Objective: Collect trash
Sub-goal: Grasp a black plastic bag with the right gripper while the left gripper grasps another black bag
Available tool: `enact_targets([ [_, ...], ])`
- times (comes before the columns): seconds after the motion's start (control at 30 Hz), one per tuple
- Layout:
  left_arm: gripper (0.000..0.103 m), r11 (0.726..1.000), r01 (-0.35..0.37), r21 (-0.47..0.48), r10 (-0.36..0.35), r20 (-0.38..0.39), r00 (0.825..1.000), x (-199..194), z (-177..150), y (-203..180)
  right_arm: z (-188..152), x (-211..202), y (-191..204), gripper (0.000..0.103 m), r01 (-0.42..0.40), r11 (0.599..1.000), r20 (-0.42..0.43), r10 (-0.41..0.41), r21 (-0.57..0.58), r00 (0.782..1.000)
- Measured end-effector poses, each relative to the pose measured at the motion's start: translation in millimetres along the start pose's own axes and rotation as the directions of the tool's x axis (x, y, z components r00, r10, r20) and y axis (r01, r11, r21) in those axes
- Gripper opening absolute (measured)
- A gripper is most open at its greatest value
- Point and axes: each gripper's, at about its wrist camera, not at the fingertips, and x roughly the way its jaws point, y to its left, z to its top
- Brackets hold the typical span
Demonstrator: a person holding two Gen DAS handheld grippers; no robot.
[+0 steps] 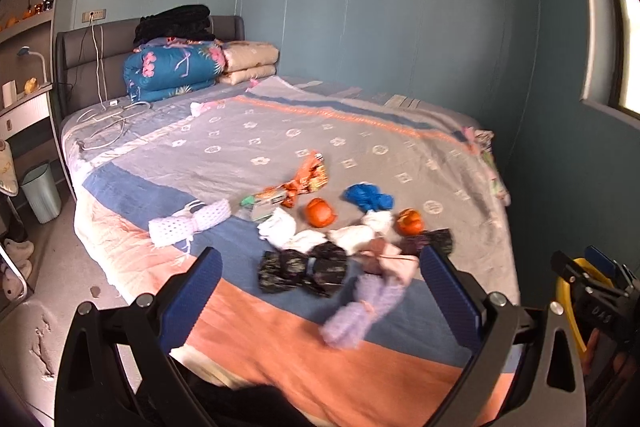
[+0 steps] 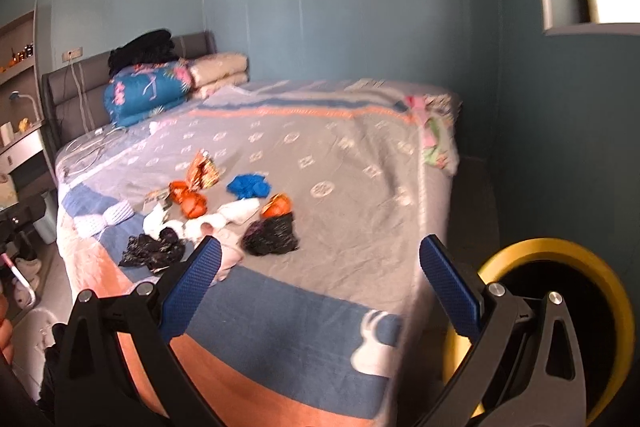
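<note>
- Left wrist view: the left gripper [image 1: 320,287] hangs spread wide and empty above the near edge of the bed [image 1: 280,347], likely poised to pick from the heap just ahead.
- The heap sits on the bedspread toward the near right corner: snack wrappers [image 1: 298,183], a blue bag [image 1: 368,197], two orange balls [image 1: 320,213] [image 1: 409,221], white wads [image 1: 280,227], black bags [image 1: 304,269], and a lilac cloth [image 1: 360,307] nearest the edge. Gathered together like this, they look laid out for collecting.
- A white knitted piece [image 1: 192,223] lies apart, toward the near left edge; whether it counts as trash I cannot tell.
- A pale bin [image 1: 42,193] stands on the floor beside the left edge of the bed.
- Right wrist view: the right gripper [image 2: 320,283] is also spread and empty, over the near right corner of the bed [image 2: 320,307].
- A yellow-rimmed bin [image 2: 560,255] stands on the floor by that corner, close to the heap, probably so drops are short.
- Folded quilts [image 2: 144,91] are stacked at the head edge, clear of the work.
</note>
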Motion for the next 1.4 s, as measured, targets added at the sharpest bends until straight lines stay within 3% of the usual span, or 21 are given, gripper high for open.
enact_targets([
  [0.23,0.096,0.999,-0.047,0.01,0.048,-0.111,0.993,60.8,4.3,37.7,6.4,69.2,29.6,0.095,-0.031,0.999,-0.077,0.029,-0.033,0.997],
  [0.4,0.096,0.999,-0.035,0.01,0.036,-0.201,0.979,103.3,-3.4,61.6,7.7,116.4,33.9,0.095,-0.067,0.998,-0.143,0.063,-0.018,0.988],
  [0.53,0.096,1.0,-0.004,0.013,0.008,-0.261,0.965,134.7,-9.4,73.4,8.0,142.4,37.9,0.095,-0.053,0.998,-0.172,0.044,-0.046,0.984],
  [0.9,0.095,0.998,0.052,0.045,-0.033,-0.357,0.934,192.5,-22.4,72.3,13.6,222.7,30.1,0.095,-0.061,0.994,-0.321,0.086,0.089,0.943],
  [1.03,0.084,0.997,0.066,0.038,-0.047,-0.372,0.927,203.8,-27.3,70.6,8.4,239.7,35.6,0.094,-0.065,0.994,-0.352,0.093,0.092,0.931],
  [1.13,0.072,0.996,0.081,0.027,-0.064,-0.385,0.921,210.8,-31.1,69.0,3.0,250.2,38.9,0.077,-0.063,0.994,-0.382,0.094,0.092,0.919],
  [1.27,0.058,0.994,0.112,0.009,-0.099,-0.396,0.913,219.9,-33.3,65.3,-0.9,260.4,40.0,0.075,-0.083,0.99,-0.402,0.122,0.114,0.907],
  [1.4,0.031,0.992,0.128,0.004,-0.117,-0.388,0.914,221.5,-33.4,58.7,-3.6,262.0,41.4,0.059,-0.106,0.984,-0.411,0.157,0.143,0.898],
])
